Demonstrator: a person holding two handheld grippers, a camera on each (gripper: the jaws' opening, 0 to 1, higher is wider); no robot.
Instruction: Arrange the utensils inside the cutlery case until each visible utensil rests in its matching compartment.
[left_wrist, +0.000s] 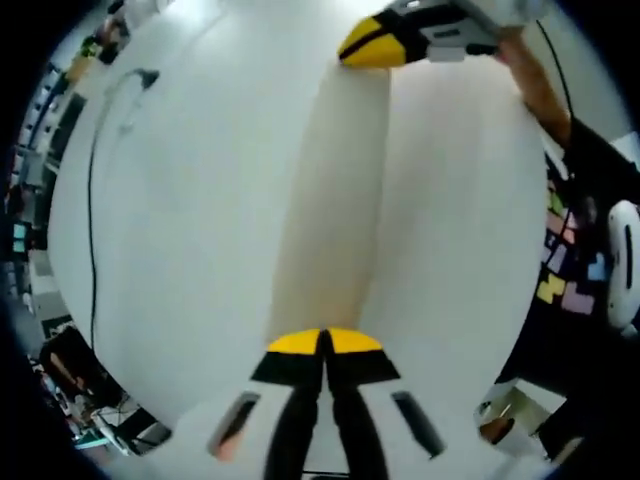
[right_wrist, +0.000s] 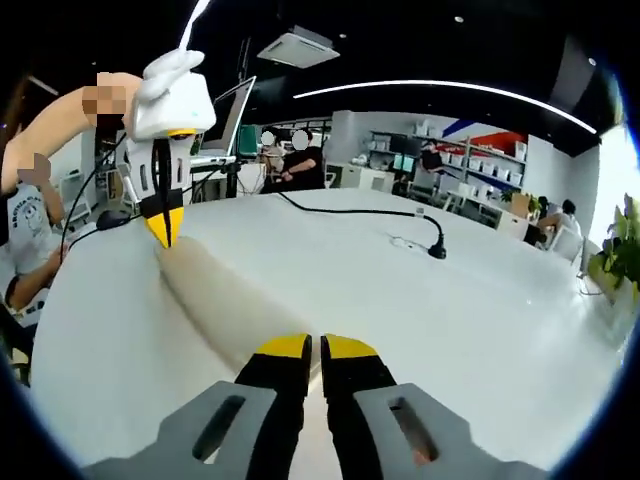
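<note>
So the cutlery case (left_wrist: 335, 190) is this long cream-coloured strip lying flat on the white table (left_wrist: 180, 250), closed up, running straight away from the camera in the left gripper view. It sits about mid-table, with a gripper at each end.

Left gripper (left_wrist: 325, 343): yellow tips pressed together right on the near end of the case, so it looks clenched on it. At the far end of the strip the right gripper (left_wrist: 372, 45) comes in from the upper right, with its yellow tip touching that end.

In the right gripper view it's the same thing flipped. The right gripper (right_wrist: 320, 348) has its tips nearly closed, just a thin slit between them, pinching the near end of the cutlery case (right_wrist: 225, 295). The case runs off to the far left, where the left gripper (right_wrist: 165, 228) points down onto its other end. Both look like they're grasping the case, one per end.

Other stuff: a black cable (right_wrist: 345, 210) snakes across the far side of the table to a small black stand (right_wrist: 436, 247), well apart from the case. The person's dark shirt (left_wrist: 570, 270) with coloured blocks is off to the right in the left gripper view. There are people at desks (right_wrist: 300, 155) and shelves (right_wrist: 480, 160) in the background.
</note>
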